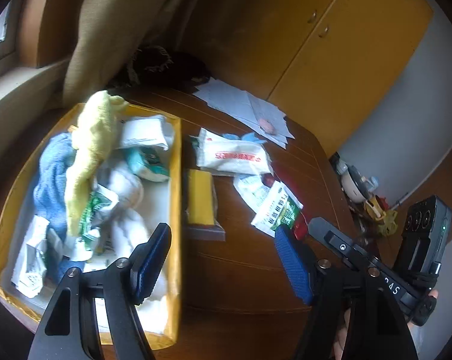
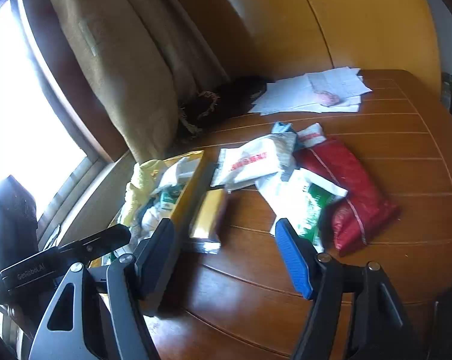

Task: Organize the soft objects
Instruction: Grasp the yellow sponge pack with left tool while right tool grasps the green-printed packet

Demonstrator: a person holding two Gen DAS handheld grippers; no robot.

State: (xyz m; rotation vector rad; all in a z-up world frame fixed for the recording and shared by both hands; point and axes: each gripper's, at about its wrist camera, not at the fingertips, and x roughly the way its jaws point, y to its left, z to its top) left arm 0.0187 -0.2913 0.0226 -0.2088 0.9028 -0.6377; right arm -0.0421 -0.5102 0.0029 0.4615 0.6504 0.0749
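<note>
Both the left hand-held gripper [image 1: 223, 258] and the right hand-held gripper [image 2: 223, 255] stand wide and empty, between placements. The yellow tray [image 1: 175, 180] already holds cloths and packets. Next, I judge, is reaching for the white tissue pack [image 2: 249, 162] or the red bag [image 2: 351, 186] on the bench [image 2: 285, 294].

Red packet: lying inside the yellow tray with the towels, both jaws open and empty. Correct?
Not quite. The red packet lies on the wooden table, outside the yellow tray, as the right wrist view shows. The rest holds: both jaws open and empty.

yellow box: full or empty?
Partly full. The yellow box holds a yellow cloth, a blue cloth and white packets; some bare floor still shows.
</note>
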